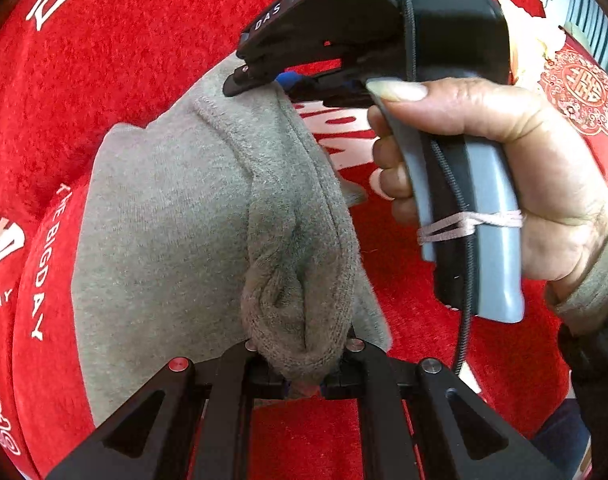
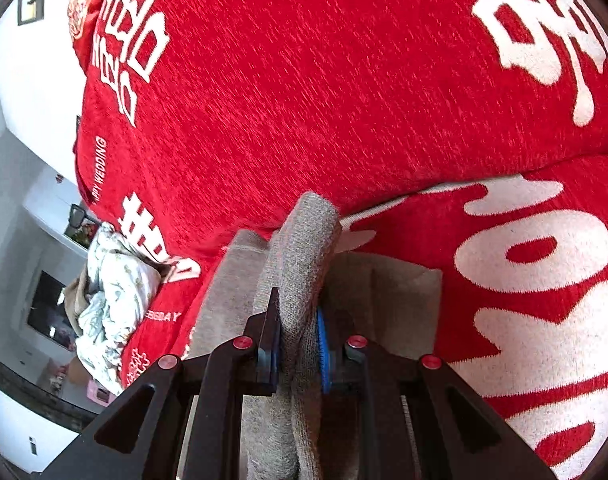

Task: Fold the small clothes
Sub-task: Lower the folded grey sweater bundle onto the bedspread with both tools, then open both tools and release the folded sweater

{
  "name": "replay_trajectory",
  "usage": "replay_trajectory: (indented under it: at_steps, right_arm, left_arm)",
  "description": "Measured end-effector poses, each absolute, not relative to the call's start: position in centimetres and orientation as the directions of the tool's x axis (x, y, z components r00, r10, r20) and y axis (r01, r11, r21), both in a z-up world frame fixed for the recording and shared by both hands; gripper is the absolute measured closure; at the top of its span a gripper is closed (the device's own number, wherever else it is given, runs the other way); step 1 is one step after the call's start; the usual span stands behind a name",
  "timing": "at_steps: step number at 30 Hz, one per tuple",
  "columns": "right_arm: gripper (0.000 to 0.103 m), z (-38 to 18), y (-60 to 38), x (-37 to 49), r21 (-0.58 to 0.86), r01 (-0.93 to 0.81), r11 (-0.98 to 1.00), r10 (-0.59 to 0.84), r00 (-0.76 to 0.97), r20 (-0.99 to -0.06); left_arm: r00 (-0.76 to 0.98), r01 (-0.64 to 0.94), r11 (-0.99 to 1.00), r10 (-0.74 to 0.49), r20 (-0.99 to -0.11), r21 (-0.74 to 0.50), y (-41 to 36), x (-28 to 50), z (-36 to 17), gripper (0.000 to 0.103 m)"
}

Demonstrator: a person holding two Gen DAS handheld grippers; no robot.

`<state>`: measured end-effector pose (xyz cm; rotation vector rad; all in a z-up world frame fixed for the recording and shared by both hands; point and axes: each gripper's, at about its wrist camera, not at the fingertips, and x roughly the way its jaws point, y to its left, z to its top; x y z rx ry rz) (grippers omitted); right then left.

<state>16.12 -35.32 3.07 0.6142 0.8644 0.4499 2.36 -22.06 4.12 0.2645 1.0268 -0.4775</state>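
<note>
A small grey knit garment [image 1: 176, 220] lies on a red cloth with white lettering [image 1: 124, 40]. My left gripper [image 1: 300, 376] is shut on a bunched edge of the garment at the near end. My right gripper [image 1: 272, 84], held by a hand [image 1: 503, 168], is shut on the garment's far edge. In the right wrist view the right gripper [image 2: 300, 344] clamps a folded ridge of the grey garment [image 2: 304, 256] between its blue pads [image 2: 323, 348], lifted above the red cloth [image 2: 304, 80].
A crumpled pale patterned cloth [image 2: 112, 280] lies at the left edge of the red surface. A red ornamented cushion [image 1: 583, 92] sits at the far right. Room furniture [image 2: 44, 312] shows beyond the left edge.
</note>
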Motion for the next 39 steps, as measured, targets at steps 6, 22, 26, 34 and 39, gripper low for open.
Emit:
replay_trajectory:
  at_steps: [6,22,26,34,39]
  right_arm:
    - [0.087,1.5,-36.2,17.0,0.667,-0.073,0.742,0.583,0.561,-0.588]
    - [0.069,-1.4,-37.2,16.8,0.615,0.044,0.787,0.497,0.546,-0.675]
    - [0.053,0.0,-38.2,15.4,0.578,0.073,0.813,0.432,0.59,-0.682]
    - [0.025,5.0,-38.7,11.5,0.554,0.019,0.832,0.403,0.665,-0.629]
    - [0.023,7.1,-35.3,10.1,0.579,-0.119,0.807,0.508,0.641,-0.576]
  left_arm:
    - [0.414,0.504,0.864,-0.229,-0.881,0.013,-23.4,2.2,3.3,0.093]
    - [0.411,0.504,0.863,-0.215,-0.886,0.025,-24.5,1.4,3.3,0.053]
    - [0.42,0.472,0.881,-0.247,-0.873,-0.022,-23.5,1.1,4.4,0.015]
    - [0.423,0.476,0.879,-0.252,-0.87,-0.023,-21.7,-0.4,5.7,0.015]
    - [0.439,0.455,0.89,-0.249,-0.863,-0.025,-19.7,-0.7,6.4,0.015]
